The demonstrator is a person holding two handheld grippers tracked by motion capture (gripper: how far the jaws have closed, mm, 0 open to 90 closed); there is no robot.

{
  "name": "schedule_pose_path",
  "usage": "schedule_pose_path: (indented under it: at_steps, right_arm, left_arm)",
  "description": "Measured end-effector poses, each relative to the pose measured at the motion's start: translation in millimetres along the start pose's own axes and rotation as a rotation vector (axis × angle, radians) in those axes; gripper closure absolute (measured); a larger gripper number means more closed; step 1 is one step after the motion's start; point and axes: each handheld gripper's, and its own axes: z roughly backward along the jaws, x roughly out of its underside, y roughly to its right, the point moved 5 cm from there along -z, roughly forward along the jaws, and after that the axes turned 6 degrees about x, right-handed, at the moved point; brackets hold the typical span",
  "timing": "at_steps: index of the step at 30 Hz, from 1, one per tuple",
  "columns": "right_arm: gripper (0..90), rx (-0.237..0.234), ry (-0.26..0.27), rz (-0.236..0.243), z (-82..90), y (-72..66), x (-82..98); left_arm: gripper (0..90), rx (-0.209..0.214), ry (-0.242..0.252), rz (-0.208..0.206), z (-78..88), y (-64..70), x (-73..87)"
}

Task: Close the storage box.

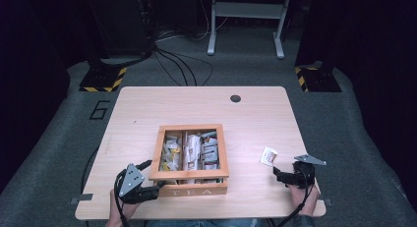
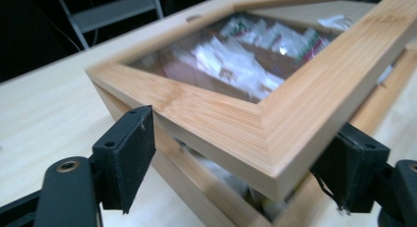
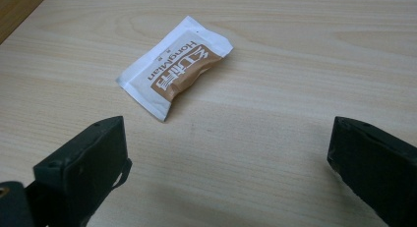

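right tool (image 1: 281, 175): jaws spread, nothing between | tea sachet (image 1: 268, 156) flat on counter (image 1: 196, 101), at 11 o'clock from right tool, near, the nearer hand | sachet long axis runs 1–7 o'clock in right tool view (image 3: 175, 67) | left tool (image 1: 153, 175): jaws spread astride lid corner of tea box (image 1: 189, 180), not pinching.

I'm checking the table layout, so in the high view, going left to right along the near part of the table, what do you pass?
left gripper → wooden tea box → tea sachet → right gripper
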Motion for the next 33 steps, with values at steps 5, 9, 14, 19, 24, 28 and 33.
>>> schedule_pose_path:
  at_steps: [5, 9, 14, 19, 24, 28, 33]
  right_arm:
    - [1.2, -0.004, -0.005, -0.001, -0.2, -0.3, 0.2]
    - [1.3, -0.004, -0.002, 0.001, -0.3, -0.1, 0.1]
    - [1.3, -0.002, 0.000, 0.006, -0.4, -0.8, 0.1]
    - [1.4, -0.001, -0.006, 0.009, -0.5, -1.3, 0.5]
    - [1.5, 0.011, -0.023, 0.018, -1.6, -3.0, 1.3]
    - [1.5, 0.029, -0.035, 0.038, -3.4, -3.6, 1.7]
    - [2.0, 0.052, -0.043, 0.061, -4.3, -5.0, 2.4]
  left_arm:
    - [16.3, 0.036, -0.070, 0.009, -0.8, 6.8, 11.2]
    - [13.6, 0.071, -0.104, 0.048, -2.1, 11.4, 20.2]
    - [9.5, 0.069, -0.094, 0.070, 2.5, 10.2, 21.3]
    - [5.7, 0.057, -0.074, 0.134, 17.7, 0.6, 32.0]
    - [3.2, -0.021, -0.099, 0.198, 33.1, -20.7, 51.9]
    - [0.1, -0.090, -0.187, 0.247, 36.4, -46.9, 72.3]
    - [0.1, -0.135, -0.269, 0.294, 33.7, -74.5, 92.5]
